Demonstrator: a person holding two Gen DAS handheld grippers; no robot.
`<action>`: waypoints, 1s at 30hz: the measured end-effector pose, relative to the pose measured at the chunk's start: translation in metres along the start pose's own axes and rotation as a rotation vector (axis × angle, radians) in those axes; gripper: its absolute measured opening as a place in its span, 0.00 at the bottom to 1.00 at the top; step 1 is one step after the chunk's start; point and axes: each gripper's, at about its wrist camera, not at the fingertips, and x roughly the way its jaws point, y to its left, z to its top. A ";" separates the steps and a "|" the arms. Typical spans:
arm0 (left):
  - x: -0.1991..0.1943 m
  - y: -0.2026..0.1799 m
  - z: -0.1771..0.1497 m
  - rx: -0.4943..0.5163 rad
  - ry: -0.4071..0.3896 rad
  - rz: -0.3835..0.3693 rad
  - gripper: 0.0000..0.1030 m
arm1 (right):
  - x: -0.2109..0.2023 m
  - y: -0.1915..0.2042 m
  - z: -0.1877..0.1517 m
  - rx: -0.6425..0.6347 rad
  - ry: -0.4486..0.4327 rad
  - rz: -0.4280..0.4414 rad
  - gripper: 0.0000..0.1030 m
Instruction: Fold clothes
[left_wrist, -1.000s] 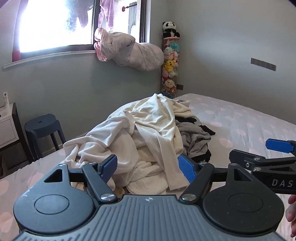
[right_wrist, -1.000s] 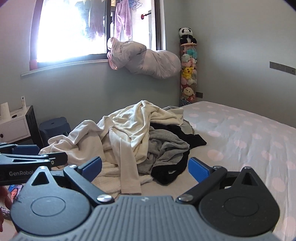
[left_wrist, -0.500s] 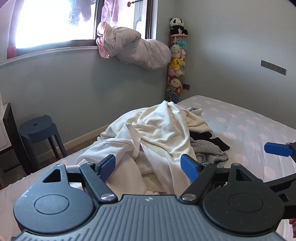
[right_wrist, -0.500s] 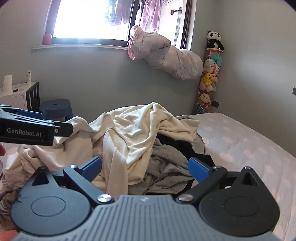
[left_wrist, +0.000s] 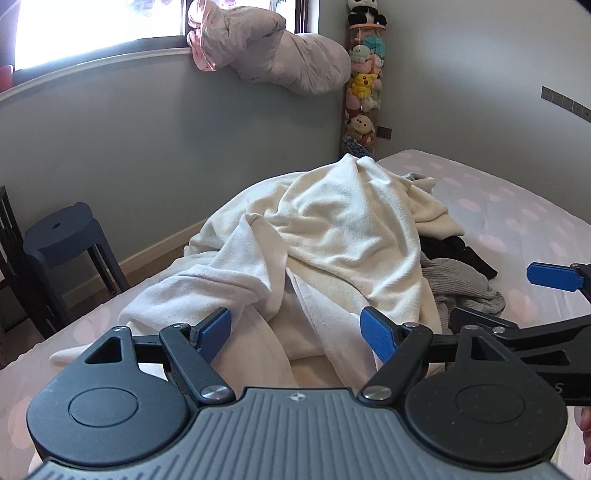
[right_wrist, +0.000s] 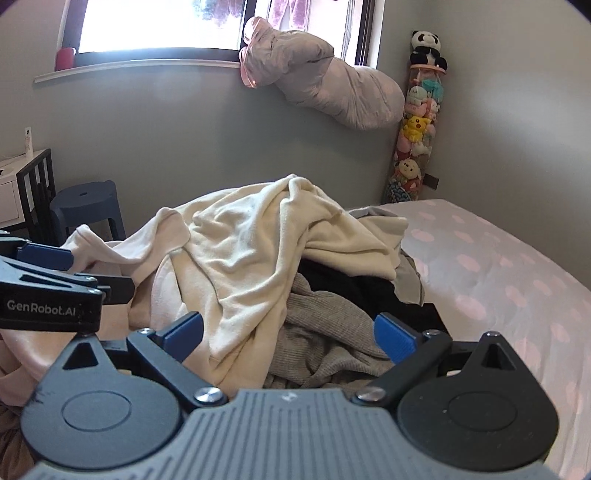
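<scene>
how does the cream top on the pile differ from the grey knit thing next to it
The cream top is pale and smooth-surfaced, while the grey knit garment is darker and ribbed. The cream top lies over the peak of the pile, spread wide; the grey knit garment sits low at the near edge, bunched and partly under the cream one. Both are crumpled, unfolded, and on the pink-spotted bed.

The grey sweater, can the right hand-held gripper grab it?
Probably yes. The grey sweater lies uncovered just ahead of the open right hand-held gripper; only a cream top drapes its left edge.
</scene>
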 end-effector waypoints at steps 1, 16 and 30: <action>0.004 0.001 0.000 -0.002 0.005 -0.002 0.73 | 0.008 -0.001 0.001 0.010 0.012 0.005 0.92; 0.017 0.007 -0.005 0.059 0.057 0.046 0.73 | 0.092 0.000 0.017 0.144 0.095 0.109 0.16; -0.021 0.041 -0.005 0.068 0.069 0.200 0.69 | -0.036 -0.016 0.078 -0.004 -0.270 -0.092 0.10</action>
